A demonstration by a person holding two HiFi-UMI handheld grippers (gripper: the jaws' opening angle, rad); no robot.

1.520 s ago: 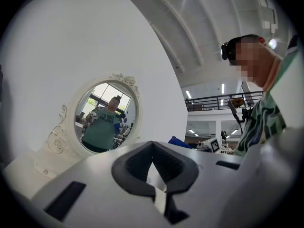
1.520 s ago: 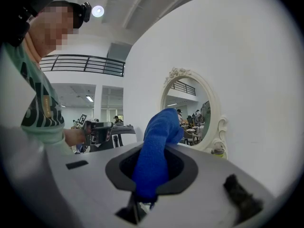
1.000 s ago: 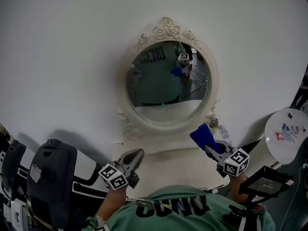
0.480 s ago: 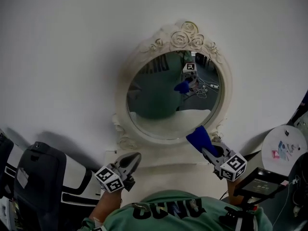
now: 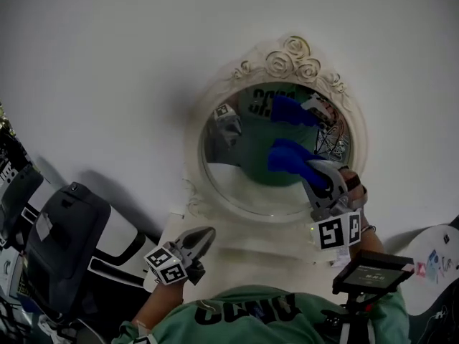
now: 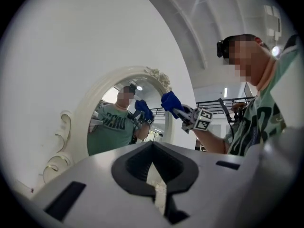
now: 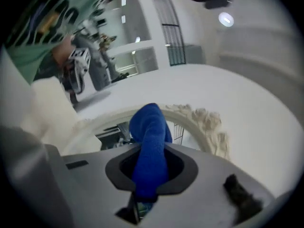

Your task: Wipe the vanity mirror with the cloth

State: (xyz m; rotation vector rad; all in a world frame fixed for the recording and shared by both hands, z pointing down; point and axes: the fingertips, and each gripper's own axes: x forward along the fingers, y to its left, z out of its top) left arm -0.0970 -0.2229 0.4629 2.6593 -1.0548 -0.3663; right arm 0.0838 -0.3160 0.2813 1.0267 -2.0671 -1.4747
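Right gripper (image 5: pixel 310 170) is clamping a blue cloth (image 5: pixel 287 156) before an ornate white-framed round mirror (image 5: pixel 244 185) on a white wall (image 5: pixel 107 63); left gripper (image 5: pixel 204 233) is hovering closed.

The right gripper (image 5: pixel 310 172) and its blue cloth (image 5: pixel 288 156) stood before the right half of the mirror glass (image 5: pixel 240 183), so the left half lay open, bounded by the raised ornate frame (image 5: pixel 287 54). The left gripper (image 5: pixel 207 233) hung low over the pale vanity top (image 5: pixel 254 248), well apart from the glass. A dark bag (image 5: pixel 66 244) crowded the left flank and a black screen (image 5: pixel 371 275) on a stand the right.
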